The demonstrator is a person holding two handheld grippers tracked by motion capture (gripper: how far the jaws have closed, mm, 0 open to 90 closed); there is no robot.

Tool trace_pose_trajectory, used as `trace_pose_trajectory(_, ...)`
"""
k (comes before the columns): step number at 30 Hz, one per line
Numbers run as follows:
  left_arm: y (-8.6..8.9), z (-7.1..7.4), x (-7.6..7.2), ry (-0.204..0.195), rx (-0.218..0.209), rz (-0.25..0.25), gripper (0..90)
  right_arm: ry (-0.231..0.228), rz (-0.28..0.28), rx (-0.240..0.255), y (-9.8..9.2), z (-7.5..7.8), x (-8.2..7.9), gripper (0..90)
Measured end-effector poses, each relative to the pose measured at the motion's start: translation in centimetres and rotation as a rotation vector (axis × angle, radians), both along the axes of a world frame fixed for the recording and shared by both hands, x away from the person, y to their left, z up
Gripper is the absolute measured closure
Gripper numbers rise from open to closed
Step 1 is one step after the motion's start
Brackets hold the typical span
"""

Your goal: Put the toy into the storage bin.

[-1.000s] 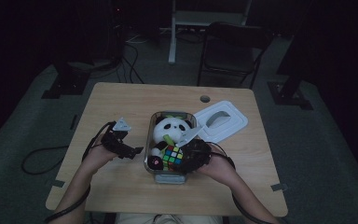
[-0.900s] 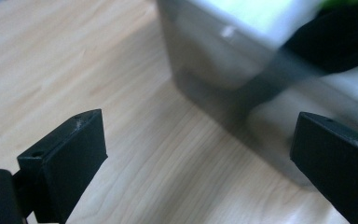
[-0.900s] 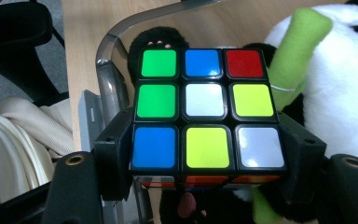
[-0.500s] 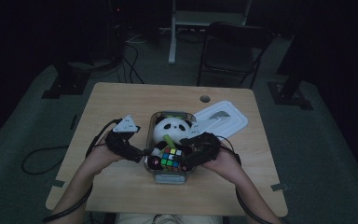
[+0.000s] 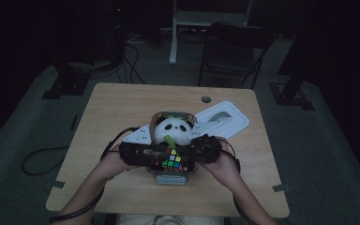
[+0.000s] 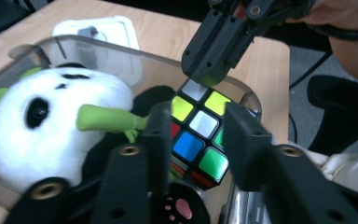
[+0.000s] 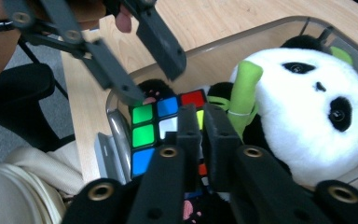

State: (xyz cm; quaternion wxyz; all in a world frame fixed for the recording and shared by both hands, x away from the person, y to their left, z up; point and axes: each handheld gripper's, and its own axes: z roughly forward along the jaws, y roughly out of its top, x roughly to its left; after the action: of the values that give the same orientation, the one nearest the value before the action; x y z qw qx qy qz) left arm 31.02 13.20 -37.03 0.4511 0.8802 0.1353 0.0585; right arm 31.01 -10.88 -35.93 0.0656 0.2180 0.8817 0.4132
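A puzzle cube (image 6: pixel 196 135) with coloured squares lies at the near end of a clear plastic box (image 5: pixel 172 176), pressed against a plush panda (image 6: pixel 42 126) that takes up the rest of the box and holds a green stalk (image 6: pixel 105 119) across its front. The left gripper (image 6: pixel 196 140) reaches over the box from the left, its jaws apart with the cube's top face showing between them. The right gripper (image 7: pixel 200 123) comes in from the opposite side, its jaws nearly together just above the cube; whether they touch it I cannot tell. The box sits on a wooden worktop (image 5: pixel 122 103), and a white lid (image 5: pixel 225 119) lies beside it toward the far right.
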Motion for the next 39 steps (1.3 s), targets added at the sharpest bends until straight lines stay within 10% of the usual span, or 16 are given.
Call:
trace_pose_trajectory(14, -1.2, -1.1, 0.7, 0.017, 0.056, -0.005, 89.3, 0.001, -0.011, -0.034, 0.3, -1.1, 0.2, 90.0)
trace_pose_trajectory(39, -3.3, -1.6, 1.9, 0.014, 0.19, -0.025, 90.0, 0.055, -0.031, -0.076, 0.9, -3.0, 1.5, 90.0)
